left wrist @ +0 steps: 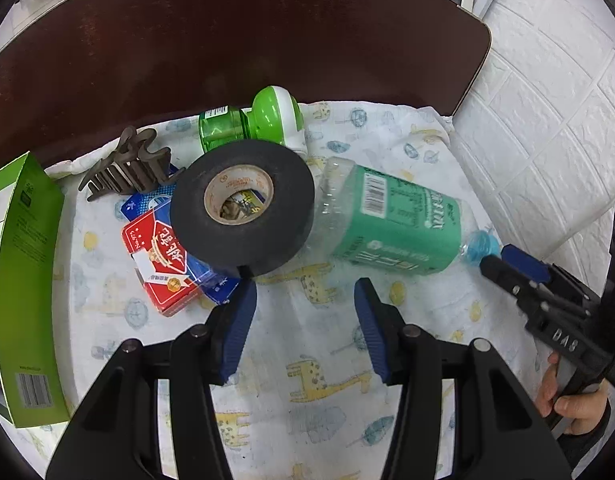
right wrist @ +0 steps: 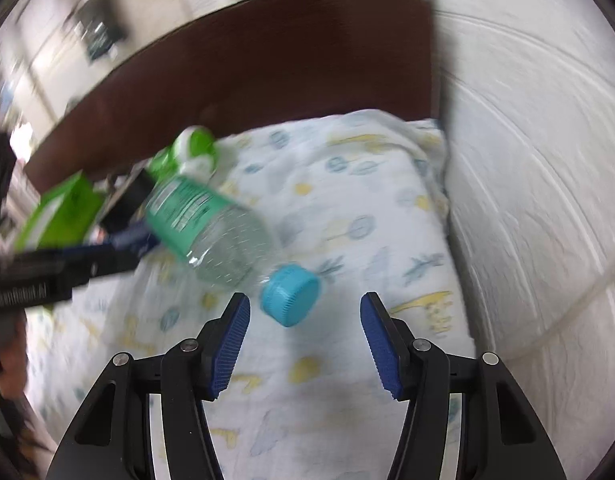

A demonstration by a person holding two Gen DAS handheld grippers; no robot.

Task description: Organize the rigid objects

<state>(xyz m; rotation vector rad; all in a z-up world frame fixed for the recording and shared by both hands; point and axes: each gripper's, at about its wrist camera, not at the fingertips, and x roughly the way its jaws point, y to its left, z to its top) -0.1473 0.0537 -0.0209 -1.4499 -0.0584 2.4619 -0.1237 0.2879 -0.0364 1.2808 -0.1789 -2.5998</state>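
A clear bottle with a green label (left wrist: 391, 220) lies on its side on a patterned cloth (left wrist: 307, 360), its blue cap (left wrist: 481, 246) pointing right. A black tape roll (left wrist: 243, 208) leans on red and blue card boxes (left wrist: 163, 264). A brown hair claw (left wrist: 127, 168) and a green bottle (left wrist: 251, 124) lie behind. My left gripper (left wrist: 305, 284) is open just in front of the tape roll. My right gripper (right wrist: 305, 304) is open, with the blue cap (right wrist: 291, 294) between its fingertips; the right gripper also shows in the left wrist view (left wrist: 503, 260) at the cap.
A green carton (left wrist: 27, 280) stands at the left edge of the cloth. A dark brown board (left wrist: 227, 52) rises behind the objects. A white brick-textured wall (left wrist: 547, 120) runs along the right side.
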